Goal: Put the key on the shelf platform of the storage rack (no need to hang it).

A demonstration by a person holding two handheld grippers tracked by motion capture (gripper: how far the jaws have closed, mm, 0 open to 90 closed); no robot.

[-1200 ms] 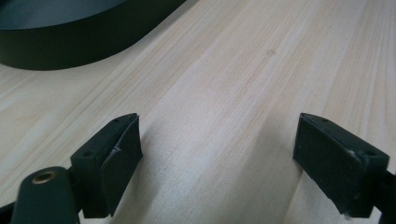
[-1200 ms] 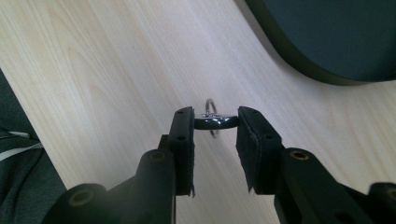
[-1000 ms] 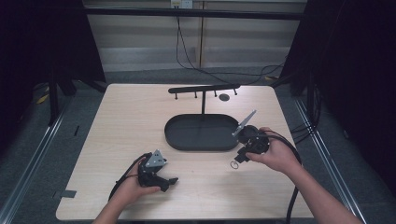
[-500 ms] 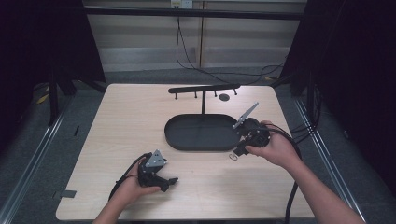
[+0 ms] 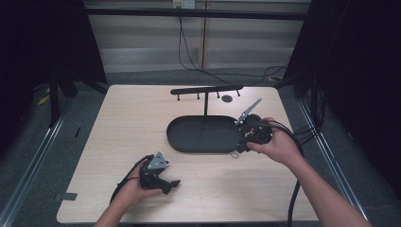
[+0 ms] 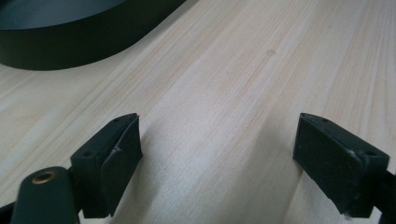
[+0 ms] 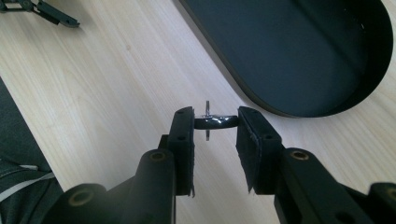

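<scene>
Landmark: black oval tray on the wooden bench, with a black hook stand rising from its far side
Right gripper: held in the person's right hand just beside the tray's right end, over the bench
Right fingers: clenched on a small dark ring with a thin metal piece through it
Ring position: clear of the bench surface, just outside the tray's near right rim, not inside the tray
Left gripper: in the left hand, well apart from the tray, towards the near left of it
Left fingers: released, spread wide, bare bench between them
Tray contents: interior appears bare where visible
</scene>
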